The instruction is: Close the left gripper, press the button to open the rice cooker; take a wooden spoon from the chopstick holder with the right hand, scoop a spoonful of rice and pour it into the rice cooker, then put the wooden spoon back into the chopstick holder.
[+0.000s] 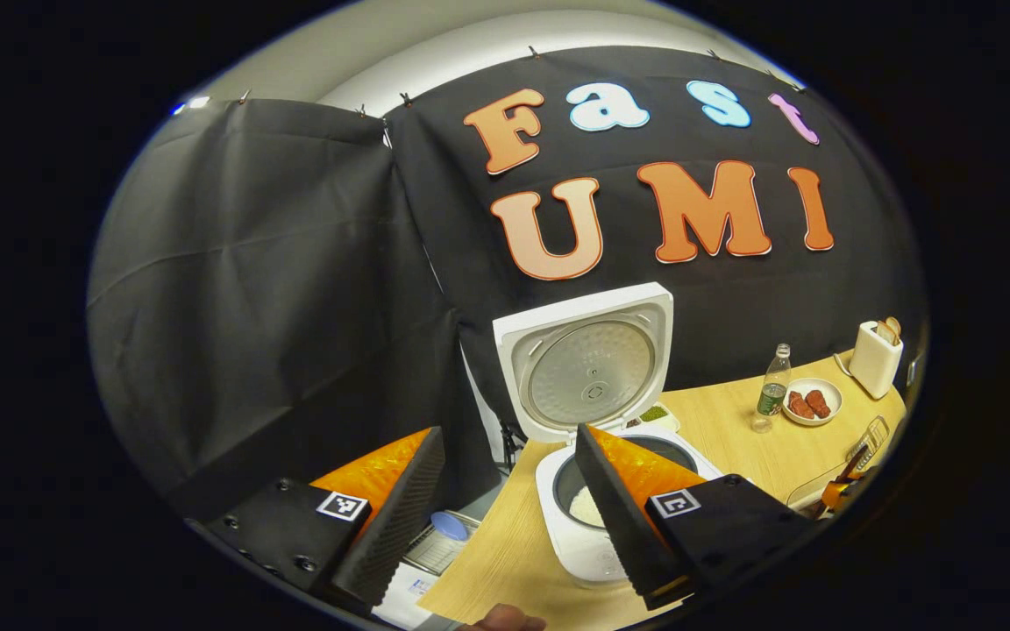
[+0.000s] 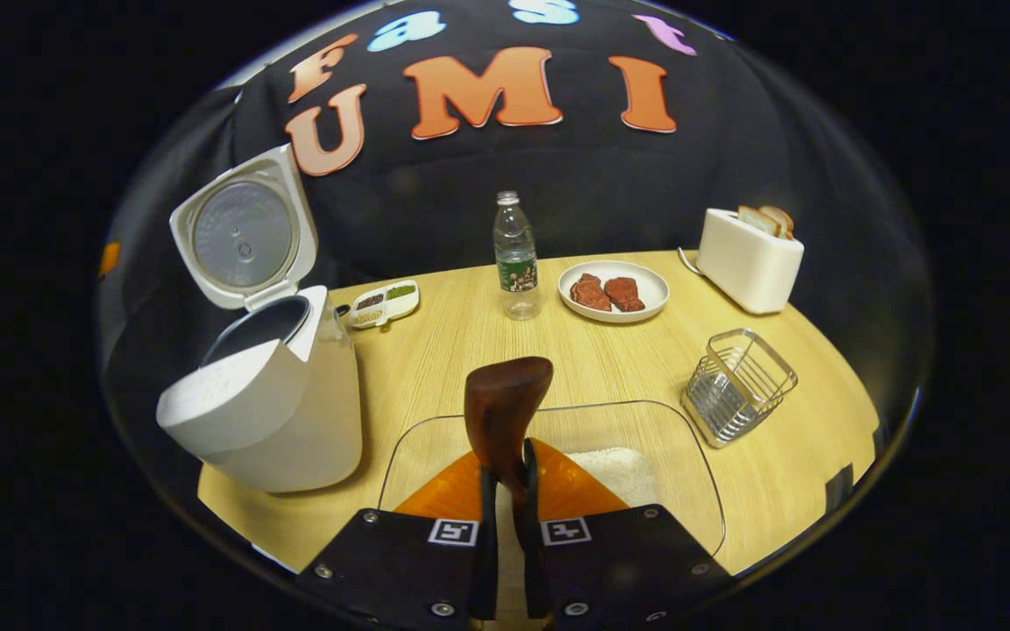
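Right gripper view: the right gripper (image 2: 505, 517) is pinching the wooden spoon (image 2: 505, 412) by its handle, fingers nearly together with only the handle between them, bowl end standing up and away from the camera. Directly beneath is sitting the clear rice container (image 2: 689, 464), near edge of the counter (image 2: 435, 350), with a patch of white rice (image 2: 619, 473) just right of the fingers. The wire chopstick holder (image 2: 737, 386) is standing to the right, apart from the container.

Judging the step as the scoop, not yet begun: the spoon bowl looks empty. Doing it well likely means tipping the bowl down into the rice heap to the right, then levelling before lifting, and carrying it left to the rice cooker (image 2: 268, 394), whose lid is standing open.

Left gripper view: the left gripper (image 1: 505, 499) is hovering with fingers wide apart, gripping nothing, the open cooker pot (image 1: 588, 504) beyond them.
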### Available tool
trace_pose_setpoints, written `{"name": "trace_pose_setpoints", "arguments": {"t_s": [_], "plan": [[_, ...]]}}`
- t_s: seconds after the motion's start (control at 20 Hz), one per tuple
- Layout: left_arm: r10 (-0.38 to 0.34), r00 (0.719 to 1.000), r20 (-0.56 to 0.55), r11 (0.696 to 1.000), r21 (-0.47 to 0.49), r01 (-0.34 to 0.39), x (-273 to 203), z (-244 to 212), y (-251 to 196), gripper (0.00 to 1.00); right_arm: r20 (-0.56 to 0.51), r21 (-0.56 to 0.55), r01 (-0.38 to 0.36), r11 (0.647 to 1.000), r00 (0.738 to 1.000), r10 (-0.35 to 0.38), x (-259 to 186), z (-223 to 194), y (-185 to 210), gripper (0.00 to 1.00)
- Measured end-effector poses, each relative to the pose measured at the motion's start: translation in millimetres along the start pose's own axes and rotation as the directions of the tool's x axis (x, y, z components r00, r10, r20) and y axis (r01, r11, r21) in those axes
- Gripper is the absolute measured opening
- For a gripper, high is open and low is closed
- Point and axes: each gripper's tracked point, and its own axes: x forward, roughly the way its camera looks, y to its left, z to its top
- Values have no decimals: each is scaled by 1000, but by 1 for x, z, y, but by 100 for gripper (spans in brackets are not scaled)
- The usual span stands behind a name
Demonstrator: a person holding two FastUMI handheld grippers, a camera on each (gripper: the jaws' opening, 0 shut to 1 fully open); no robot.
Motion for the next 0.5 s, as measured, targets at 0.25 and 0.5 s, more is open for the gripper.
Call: {"name": "trace_pose_setpoints", "arguments": {"t_s": [0.25, 0.5], "plan": [[-14, 1000, -13, 1000, 5, 14, 4, -4, 0, 98, -42, 205, -67, 977, 996, 77, 1, 1, 7, 12], [-27, 1000, -5, 1000, 1, 27, 6, -2, -2, 100, -85, 349, -86, 933, 989, 124, 5, 1, 0, 12]]}}
